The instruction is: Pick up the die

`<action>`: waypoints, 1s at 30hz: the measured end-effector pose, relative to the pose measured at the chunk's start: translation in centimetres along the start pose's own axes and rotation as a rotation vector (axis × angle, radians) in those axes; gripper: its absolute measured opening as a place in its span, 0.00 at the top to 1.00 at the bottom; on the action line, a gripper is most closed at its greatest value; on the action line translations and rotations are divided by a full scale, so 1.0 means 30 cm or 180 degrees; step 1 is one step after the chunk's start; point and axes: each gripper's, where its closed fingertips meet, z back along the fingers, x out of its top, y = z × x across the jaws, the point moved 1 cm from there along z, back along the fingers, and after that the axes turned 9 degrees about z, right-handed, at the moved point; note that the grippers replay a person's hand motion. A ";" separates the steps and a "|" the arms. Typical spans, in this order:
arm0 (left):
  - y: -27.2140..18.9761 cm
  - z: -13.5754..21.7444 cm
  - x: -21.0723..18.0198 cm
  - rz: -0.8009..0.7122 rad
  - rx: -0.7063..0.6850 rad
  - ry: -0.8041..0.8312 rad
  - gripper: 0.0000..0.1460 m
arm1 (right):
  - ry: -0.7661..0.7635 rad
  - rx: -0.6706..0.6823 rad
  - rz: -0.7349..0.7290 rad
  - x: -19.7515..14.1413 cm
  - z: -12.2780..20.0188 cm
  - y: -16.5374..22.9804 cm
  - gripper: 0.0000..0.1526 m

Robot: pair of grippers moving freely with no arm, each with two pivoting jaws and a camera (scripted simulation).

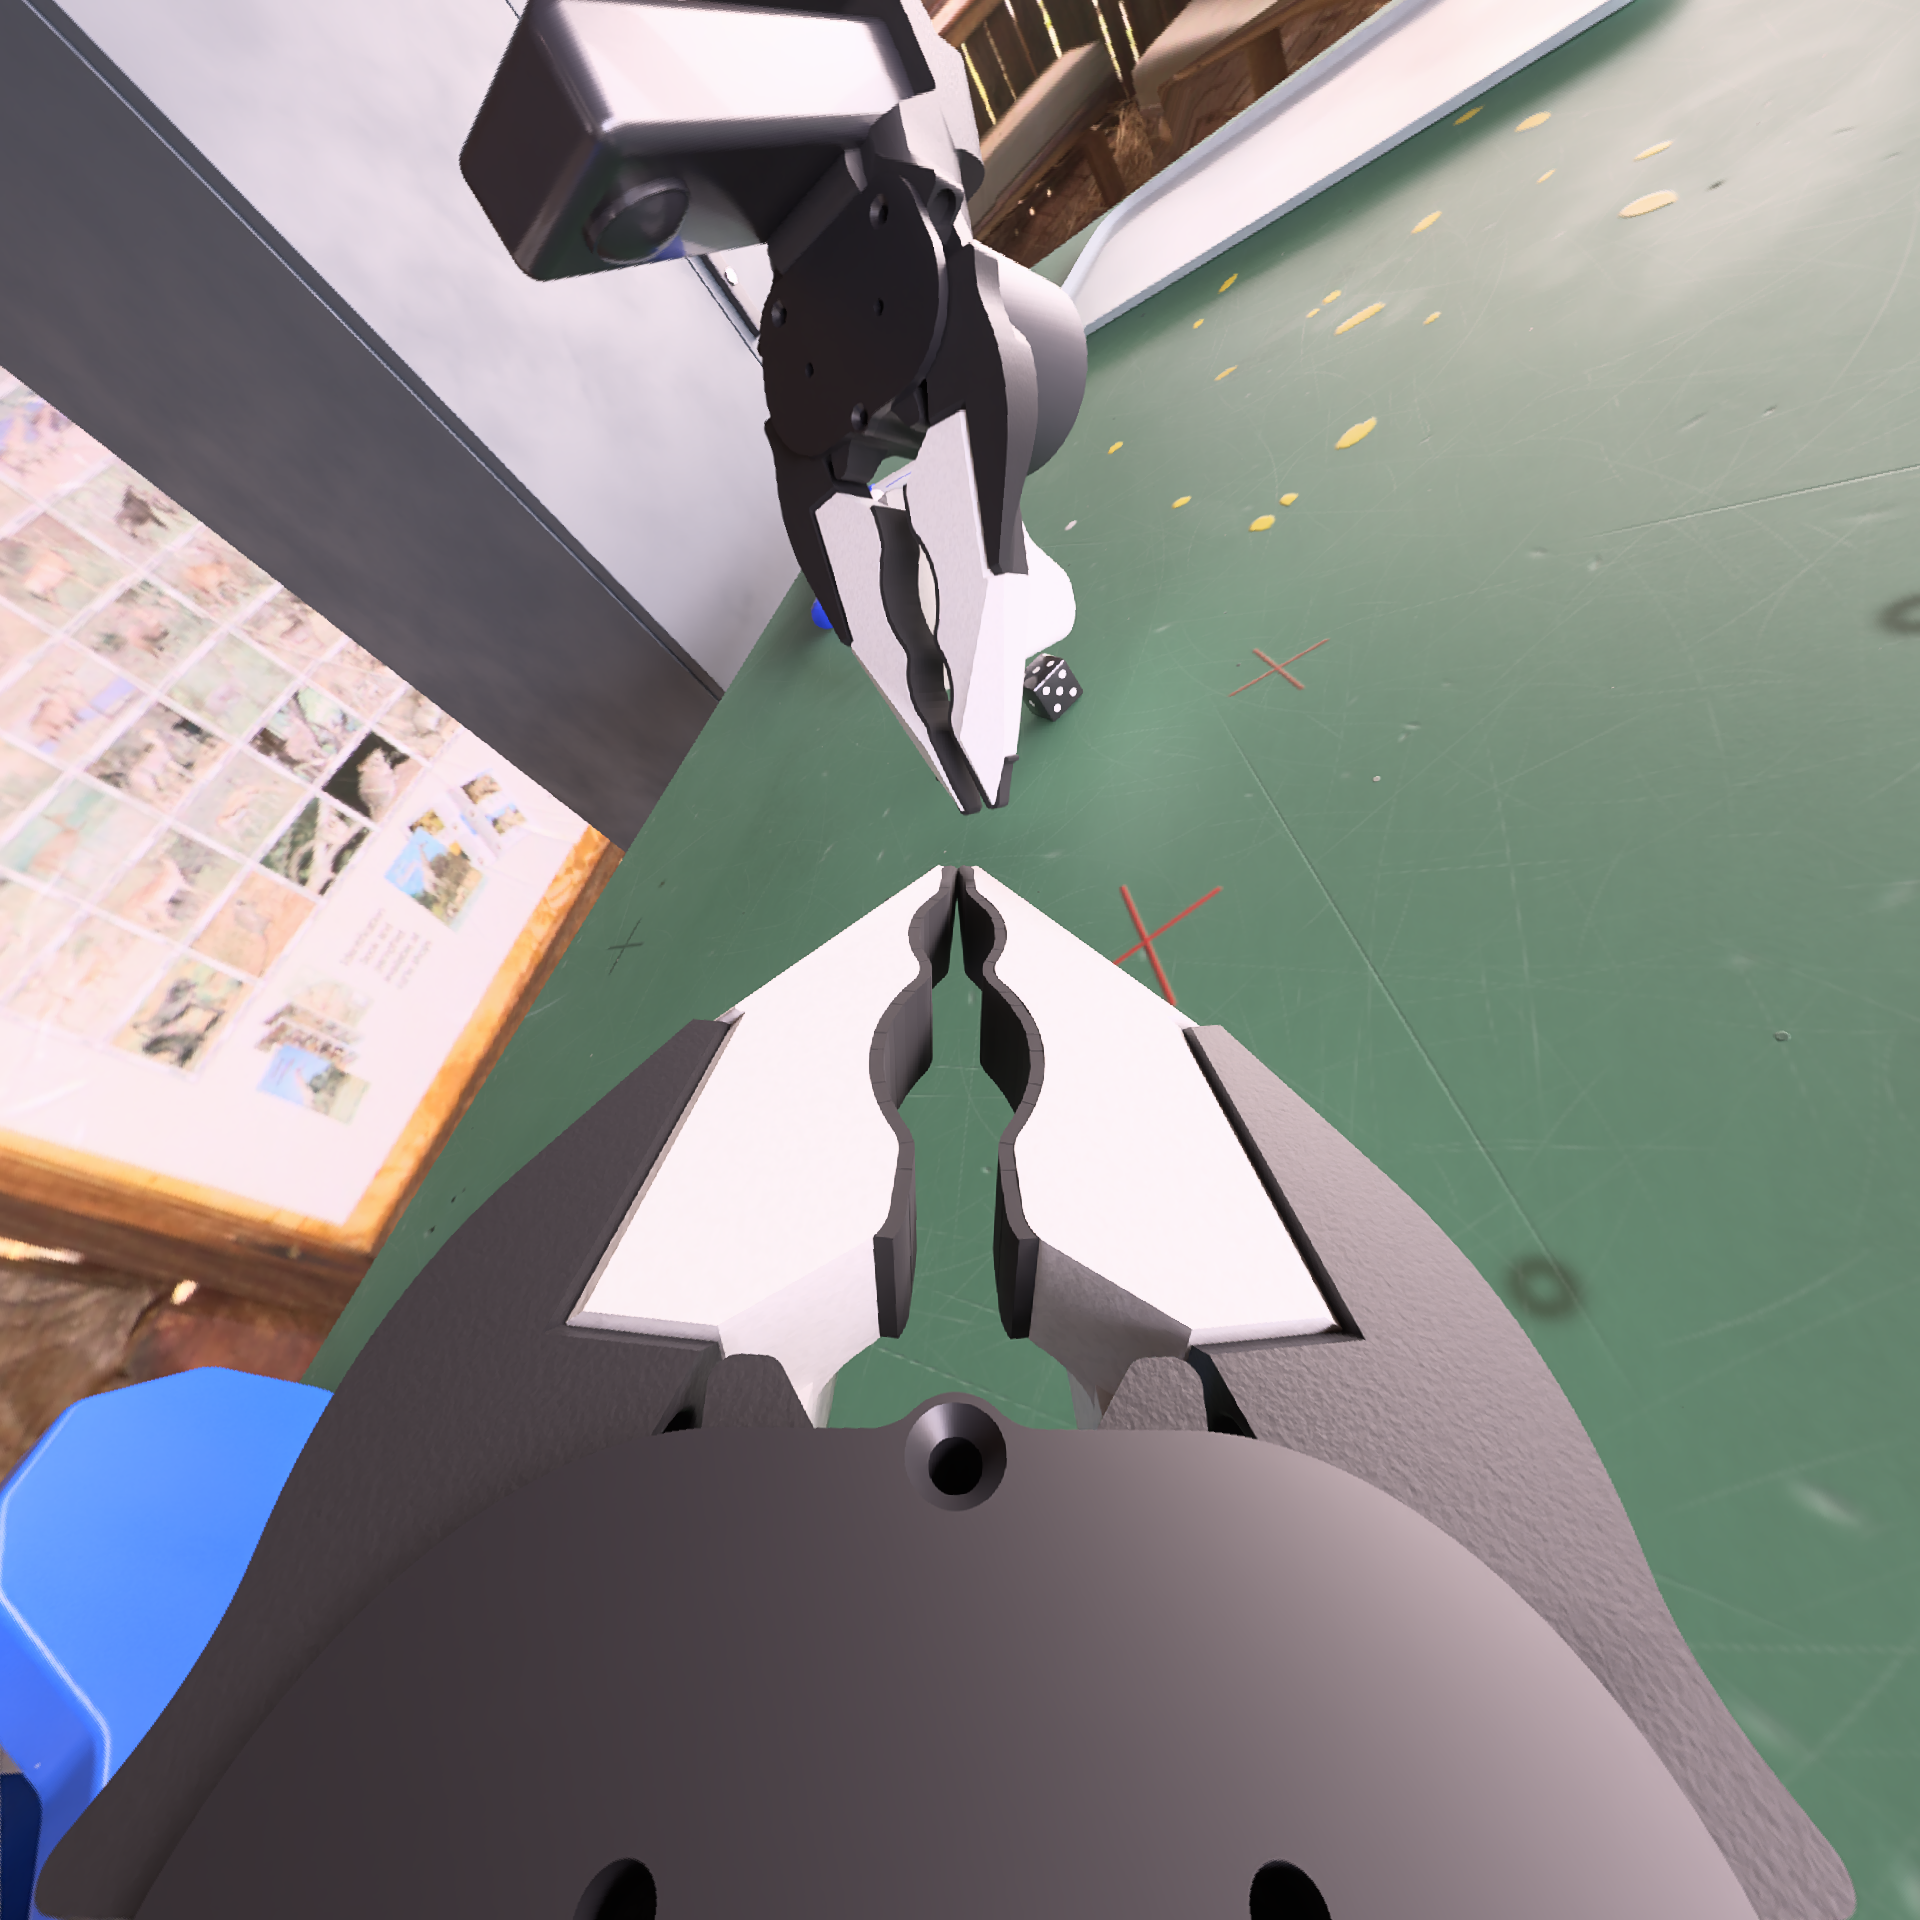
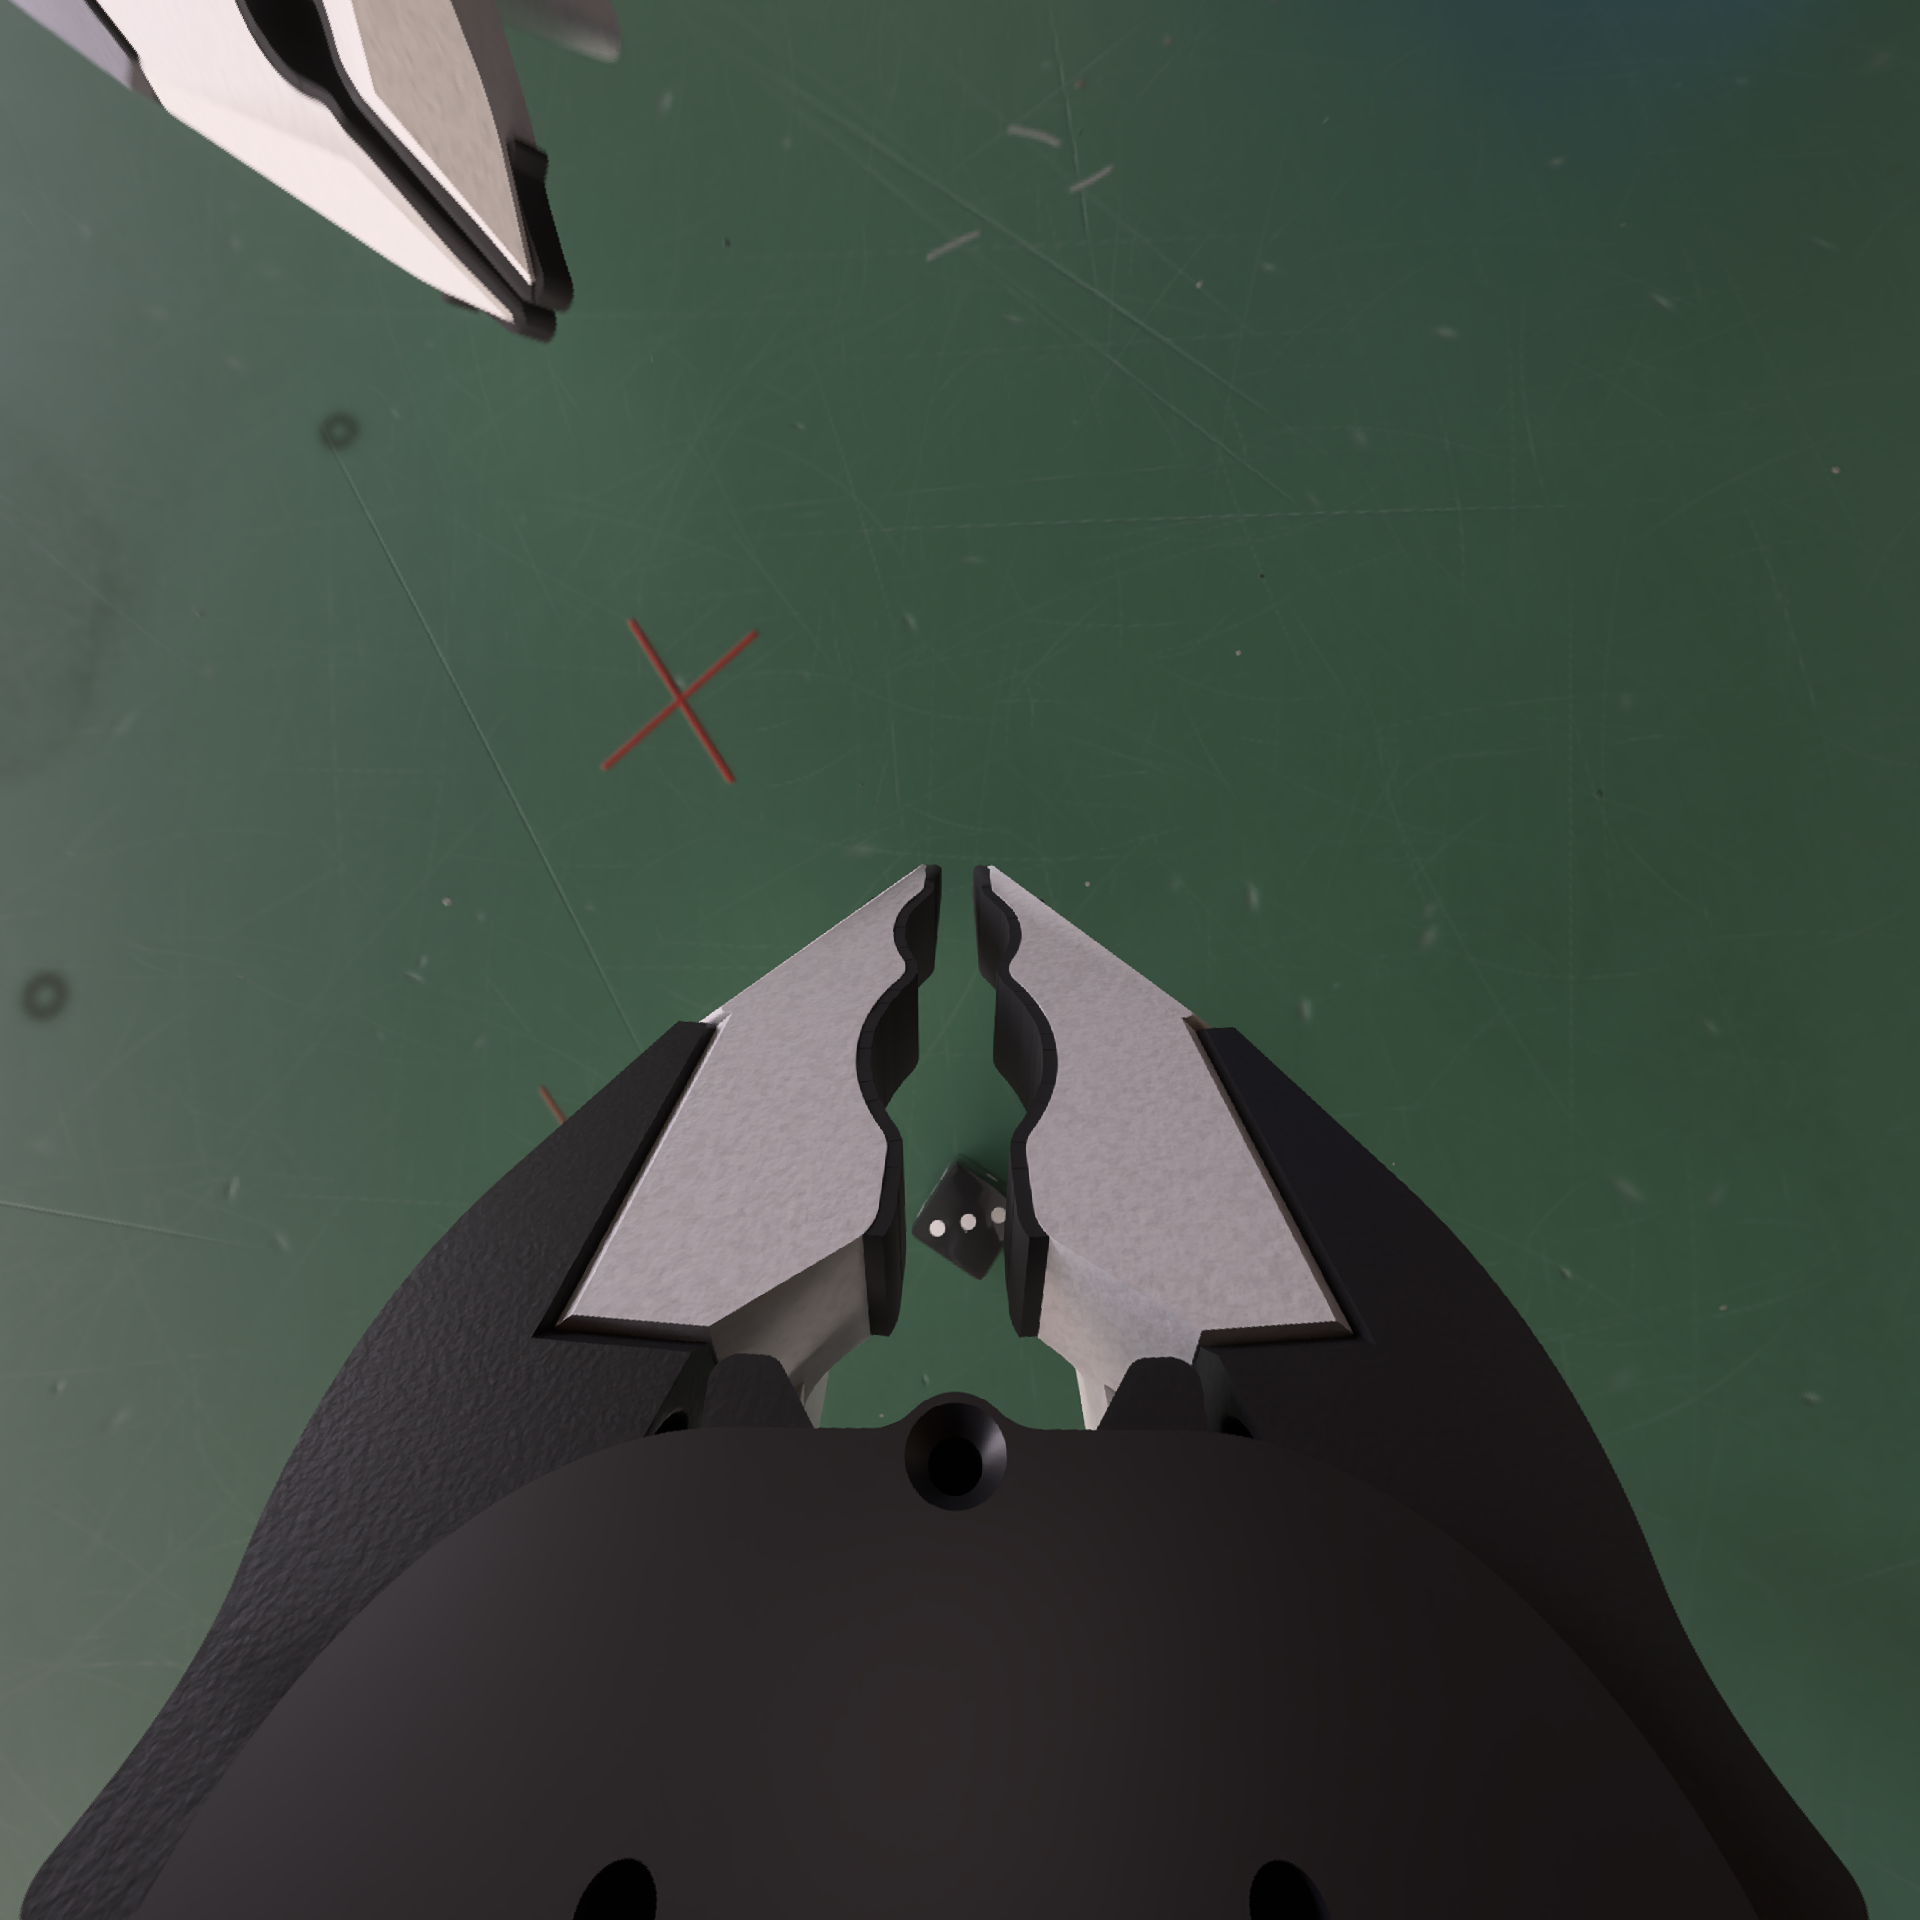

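The die (image 1: 1051,686) is small and black with white pips and lies on the green mat (image 1: 1507,935). In the left wrist view my right gripper (image 1: 982,805) points down at the mat just in front of the die, not touching it. In the right wrist view the die (image 2: 961,1221) shows through the gap between the fingers, on the mat (image 2: 1351,623) below them. My right gripper (image 2: 957,873) is empty, its jaws a narrow slit apart. My left gripper (image 1: 956,871) is shut and empty, tip to tip with the right one; it also shows in the right wrist view (image 2: 540,312).
Red crosses (image 1: 1153,935) (image 2: 681,696) mark the mat. A white object (image 1: 1049,597) stands behind the die. A grey panel (image 1: 312,416) and a framed picture board (image 1: 208,831) border the mat's left side. A blue bin (image 1: 104,1558) is at lower left.
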 end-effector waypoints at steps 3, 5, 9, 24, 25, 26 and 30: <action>-0.001 0.000 0.000 -0.0008 -0.0001 0.0000 1.00 | -0.0090 -0.0070 -0.0141 -0.006 0.014 0.003 0.91; -0.001 0.000 0.000 -0.0010 -0.0003 0.0001 1.00 | 0.0007 -0.0208 -0.0248 -0.028 0.019 0.006 0.88; -0.001 0.000 0.000 -0.0012 -0.0001 0.0001 1.00 | -0.0038 -0.0413 -0.0627 -0.033 0.035 0.036 0.83; -0.008 -0.002 -0.003 -0.0083 0.0006 0.0017 1.00 | 0.0132 -0.1073 -0.1311 -0.033 -0.001 0.020 0.72; -0.008 -0.002 -0.003 -0.0085 0.0005 0.0019 1.00 | 0.0217 -0.1157 -0.1307 -0.047 0.000 0.012 0.72; -0.008 -0.002 -0.003 -0.0085 0.0004 0.0020 1.00 | 0.0266 -0.1210 -0.1308 -0.056 0.002 0.005 0.75; -0.008 -0.001 -0.002 -0.0083 0.0004 0.0014 1.00 | 0.0291 -0.1420 -0.1340 -0.083 0.026 -0.026 0.83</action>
